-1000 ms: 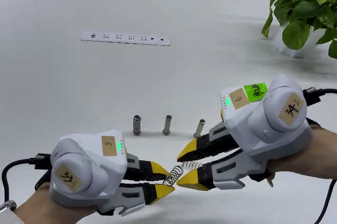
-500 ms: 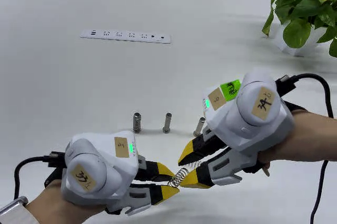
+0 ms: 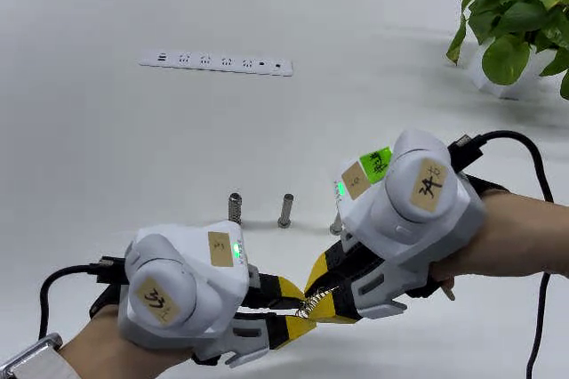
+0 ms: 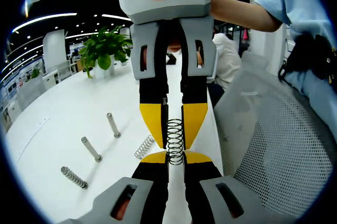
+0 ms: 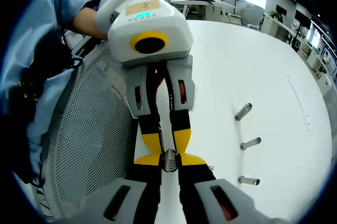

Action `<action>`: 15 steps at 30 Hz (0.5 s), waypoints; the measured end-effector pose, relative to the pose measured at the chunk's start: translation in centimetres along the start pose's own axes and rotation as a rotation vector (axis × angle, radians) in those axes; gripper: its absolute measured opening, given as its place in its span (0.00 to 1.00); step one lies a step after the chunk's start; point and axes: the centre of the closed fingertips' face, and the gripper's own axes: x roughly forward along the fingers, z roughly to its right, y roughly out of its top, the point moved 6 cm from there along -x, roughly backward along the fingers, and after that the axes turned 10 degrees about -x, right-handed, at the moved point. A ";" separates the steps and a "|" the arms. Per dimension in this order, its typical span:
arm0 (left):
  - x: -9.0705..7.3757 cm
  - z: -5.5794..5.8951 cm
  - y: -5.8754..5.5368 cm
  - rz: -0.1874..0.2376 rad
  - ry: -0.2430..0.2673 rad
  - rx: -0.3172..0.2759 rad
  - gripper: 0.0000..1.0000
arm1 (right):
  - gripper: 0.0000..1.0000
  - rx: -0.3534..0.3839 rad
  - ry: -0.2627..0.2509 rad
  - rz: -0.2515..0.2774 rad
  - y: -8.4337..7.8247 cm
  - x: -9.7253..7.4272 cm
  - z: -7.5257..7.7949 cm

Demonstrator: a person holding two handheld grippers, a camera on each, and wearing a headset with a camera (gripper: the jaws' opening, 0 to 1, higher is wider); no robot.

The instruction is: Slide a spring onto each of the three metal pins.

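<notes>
A short steel spring (image 3: 308, 302) hangs between the two grippers near the table's front edge. My left gripper (image 3: 298, 306) is shut on one end; its own view shows that spring (image 4: 175, 140) standing up from its yellow tips (image 4: 176, 158). My right gripper (image 3: 322, 294) meets it tip to tip and is shut on the other end (image 5: 169, 161). Behind them stand three metal pins: the left pin (image 3: 235, 207) wears a spring, the middle pin (image 3: 286, 210) is bare, and the right pin (image 3: 336, 223) is partly hidden by the right gripper. A loose spring (image 4: 143, 148) lies on the table.
A white power strip (image 3: 216, 63) lies far back on the white table (image 3: 107, 148). A potted plant (image 3: 516, 14) stands at the back right. Cables trail from both grippers. A mesh chair (image 4: 268, 129) sits just off the table's near edge.
My right gripper has come down and left onto the spring held by the left gripper, and its jaws have gone from open to shut on it. The left gripper shifted slightly right.
</notes>
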 end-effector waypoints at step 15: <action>0.1 0.1 0.4 -0.012 0.005 -0.025 0.09 | 0.12 -0.014 0.011 -0.012 -0.2 -0.1 -0.2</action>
